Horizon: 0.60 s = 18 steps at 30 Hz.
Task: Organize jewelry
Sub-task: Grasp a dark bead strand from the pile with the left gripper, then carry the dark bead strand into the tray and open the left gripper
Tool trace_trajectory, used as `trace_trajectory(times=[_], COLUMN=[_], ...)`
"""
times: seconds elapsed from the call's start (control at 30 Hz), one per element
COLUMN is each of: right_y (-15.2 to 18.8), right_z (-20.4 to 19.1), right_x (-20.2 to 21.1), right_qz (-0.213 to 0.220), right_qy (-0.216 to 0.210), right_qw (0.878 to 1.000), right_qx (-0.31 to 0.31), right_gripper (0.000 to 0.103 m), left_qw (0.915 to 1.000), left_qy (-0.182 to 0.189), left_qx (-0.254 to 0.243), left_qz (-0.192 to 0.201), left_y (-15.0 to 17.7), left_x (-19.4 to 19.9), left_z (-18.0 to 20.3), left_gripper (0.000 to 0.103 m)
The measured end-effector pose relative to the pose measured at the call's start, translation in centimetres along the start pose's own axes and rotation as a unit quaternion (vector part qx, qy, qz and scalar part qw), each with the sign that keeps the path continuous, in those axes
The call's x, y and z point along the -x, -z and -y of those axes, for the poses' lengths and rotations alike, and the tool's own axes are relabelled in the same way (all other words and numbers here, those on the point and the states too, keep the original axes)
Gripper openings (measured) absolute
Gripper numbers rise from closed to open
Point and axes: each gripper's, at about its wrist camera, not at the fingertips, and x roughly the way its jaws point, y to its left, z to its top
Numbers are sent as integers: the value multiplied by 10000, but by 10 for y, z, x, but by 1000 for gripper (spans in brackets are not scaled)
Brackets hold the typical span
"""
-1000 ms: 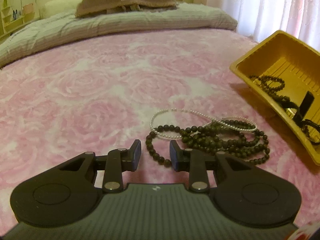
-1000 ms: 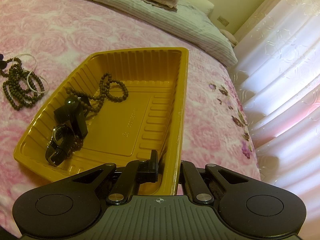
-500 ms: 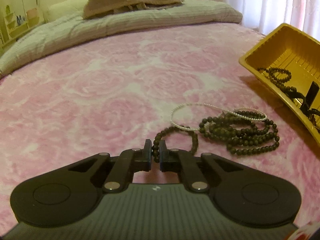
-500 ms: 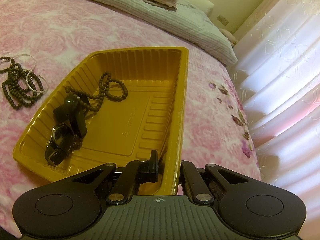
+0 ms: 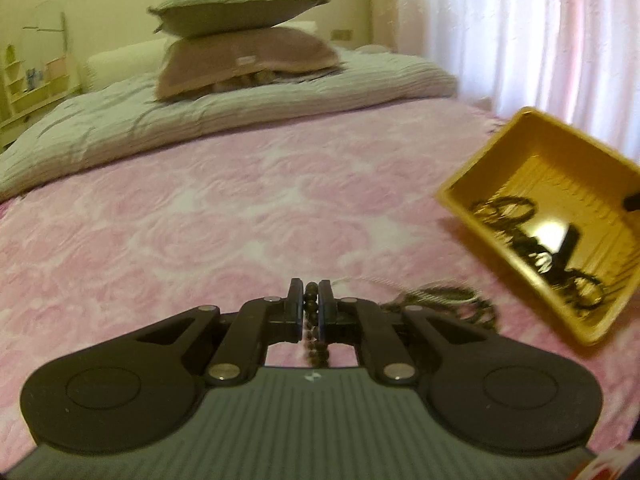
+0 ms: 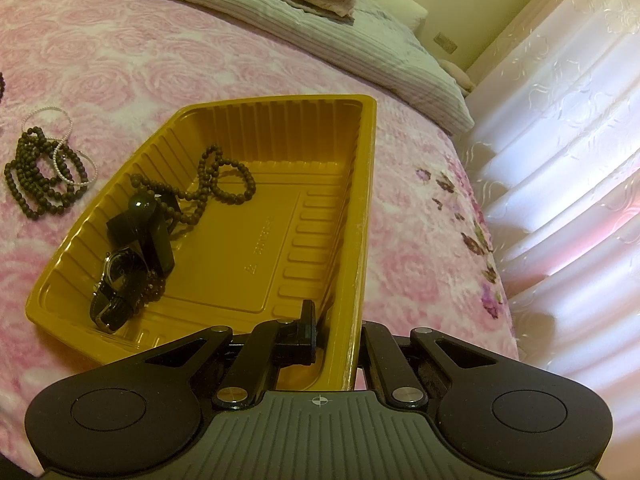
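Bedroom, with a bed [image 5: 240, 208] under a pink rose-pattern cover, two pillows [image 5: 240, 36] stacked at the head end, white curtains [image 6: 560, 128] along the window side. Yellow tray [image 6: 364, 200] near the curtain-side edge of the bed, holding already a bead string [image 6: 224, 184], a watch [image 6: 114, 284] and a dark boxy item [image 6: 144, 232] not identified.

Left tongs [image 5: 311, 304] were apart a second ago, just above the jewelry heap; closed half a second ago on a dark bracelet [image 5: 311, 312], and now clamped together on it. Bracelet lifted off the cover, its beads hanging down between the jaws. Left-wrist view blurred. Heap [image 6: 44, 176] of dark beads with a pearl strand [image 6: 60, 148] left behind on the cover, just beside the tray's far long side as seen from the right wrist.

Right tongs [image 6: 336, 332] unchanged through all frames: clamped on the tray's near rim, one finger inside, one outside.

Meaning for the task, as a judgement: pick finished, carrying to the tray probably next; at least two pieces remaining afterwards.

Writing: small embossed text and a mark on the tray floor, too small to read. White logo on each tongs body, not legible.
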Motion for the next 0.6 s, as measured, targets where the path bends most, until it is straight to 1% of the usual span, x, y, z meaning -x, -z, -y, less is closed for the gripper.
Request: trace_trajectory(times=[0.2,0.4,0.53,0.6], right_y=[0,0,0,-1], right_z=[0,0,0,1], right_x=[0,0,0,0], right_qz=[-3,5,5,11], right_qy=[-4,5,-5,-7], right_qw=[10000,10000,10000,10000], right_qx=[-4,5,-10,-17], right_gripper=[5,5,5,5], left_qw=[9976,9888,9824,9806], left_qy=[678,1437,1753,1822], left_qx=[-130,-378,-620,-705], left_qz=[88,145,165,153], left_y=[-9,-18,-24,-24], left_x=[1,-4,-9,-13], left_z=[40,95,128,142], left_gripper=[6,6,6,6])
